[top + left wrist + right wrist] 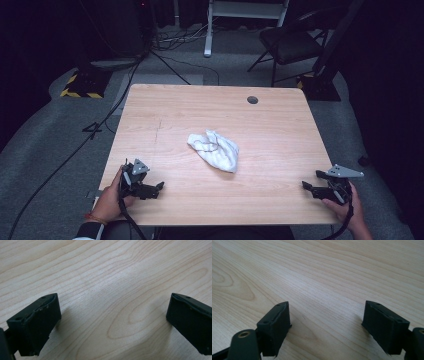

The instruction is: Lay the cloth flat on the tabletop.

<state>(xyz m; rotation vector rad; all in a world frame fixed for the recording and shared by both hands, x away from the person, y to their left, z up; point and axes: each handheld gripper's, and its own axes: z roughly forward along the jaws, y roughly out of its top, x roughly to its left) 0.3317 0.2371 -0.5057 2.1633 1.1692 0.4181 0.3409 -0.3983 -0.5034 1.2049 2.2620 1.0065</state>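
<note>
Soft white cloth (215, 150) on a smooth, matt wooden table (280, 130).

white cloth (215, 149) with faint stripes, pale woodgrain table (280, 135), black grippers

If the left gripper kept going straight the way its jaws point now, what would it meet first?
Probably only bare table. The left gripper points rightward along the near edge, jaws open over wood. The crumpled white cloth lies farther back toward the middle, seemingly off that line, though depth is hard to judge.

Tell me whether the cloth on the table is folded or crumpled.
Crumpled: the white cloth lies in a loose, bunched heap with uneven creases mid-table.
</note>
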